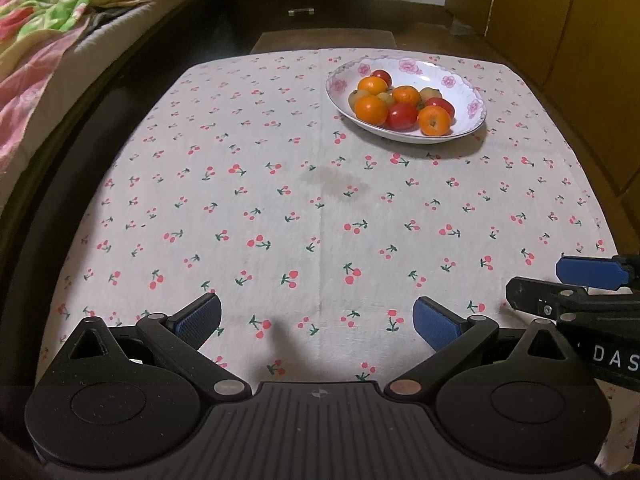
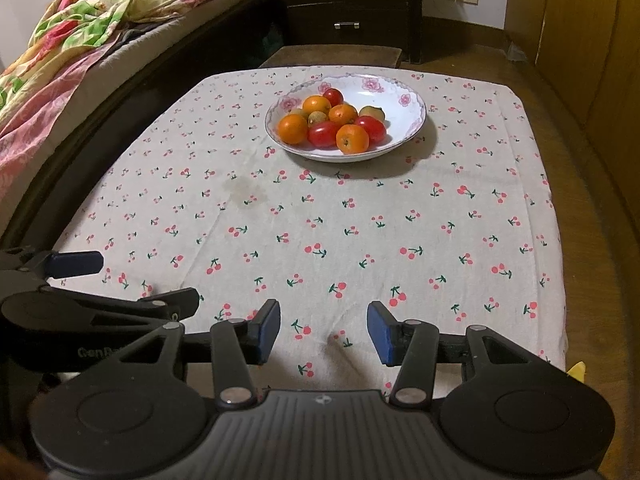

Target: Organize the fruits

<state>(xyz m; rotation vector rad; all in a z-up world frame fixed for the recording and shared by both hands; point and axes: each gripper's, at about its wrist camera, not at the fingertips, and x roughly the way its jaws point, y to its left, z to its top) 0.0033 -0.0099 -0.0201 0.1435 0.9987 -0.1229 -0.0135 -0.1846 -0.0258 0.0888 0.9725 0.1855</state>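
Observation:
A white plate with pink flowers on its rim stands at the far side of the table. It holds several oranges, red tomatoes and small yellow-brown fruits. My left gripper is open and empty, low over the near edge of the table. My right gripper is open and empty beside it, also near the front edge. Each gripper shows in the other's view.
The table has a white cloth with a cherry print and a faint stain near its middle. A bed with a bright quilt runs along the left. A dark dresser stands behind, wooden cabinets on the right.

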